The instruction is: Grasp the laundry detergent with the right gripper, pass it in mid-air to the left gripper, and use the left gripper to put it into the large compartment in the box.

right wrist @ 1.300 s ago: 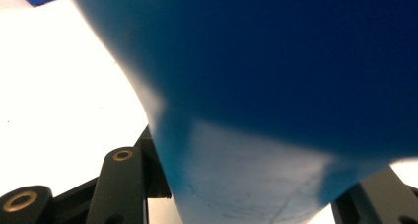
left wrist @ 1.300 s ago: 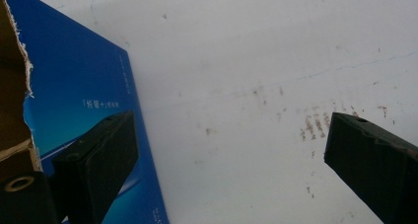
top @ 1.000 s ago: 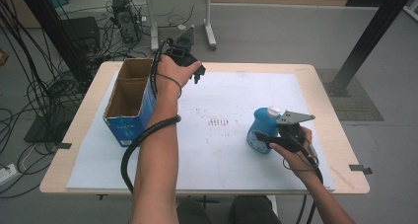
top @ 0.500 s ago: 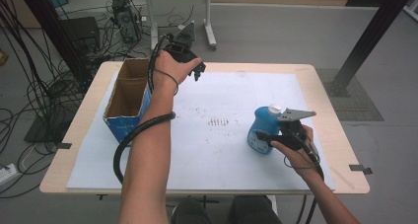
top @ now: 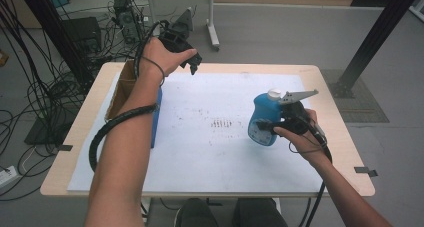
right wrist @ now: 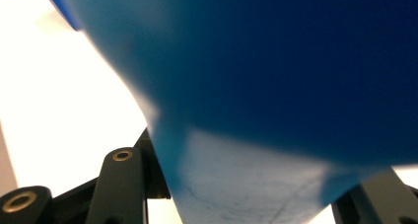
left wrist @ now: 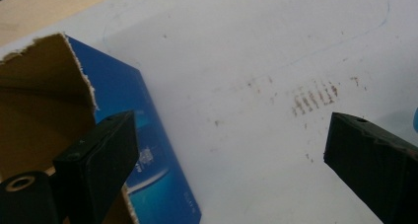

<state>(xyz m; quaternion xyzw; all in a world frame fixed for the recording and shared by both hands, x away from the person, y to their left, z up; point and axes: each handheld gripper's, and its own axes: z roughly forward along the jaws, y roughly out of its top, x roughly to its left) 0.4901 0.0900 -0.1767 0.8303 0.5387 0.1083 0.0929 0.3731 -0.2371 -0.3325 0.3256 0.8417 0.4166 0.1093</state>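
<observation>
the right gripper (top: 274,124) is clenched on the blue bottle (top: 264,118), its jaws pressing the bottle's sides; in the right gripper view the bottle's blue body (right wrist: 276,86) sits close between the two black jaws. compared with a second ago the bottle has come up off the white sheet (top: 225,152) and now hangs a little above it, near the table's right edge, upright with its white cap (top: 274,93) on top. the grip itself looks unchanged; only the height has.

the left gripper (top: 192,62) has risen as well, over the table's far left corner, above the far end of the open cardboard box (top: 120,94) that stands along the left edge. its jaws are released and wide apart, with nothing between them; in the left gripper view they frame the box's torn rim (left wrist: 74,61) and blue side on one hand and the bare stained sheet (left wrist: 276,86) on the other.

judging from this, the pick is done and the carry has begun: the bottle is free of the table and can be moved across toward the box, well apart to its left. the empty left gripper seems to be clearing out of the way or readying to steady the box.
</observation>
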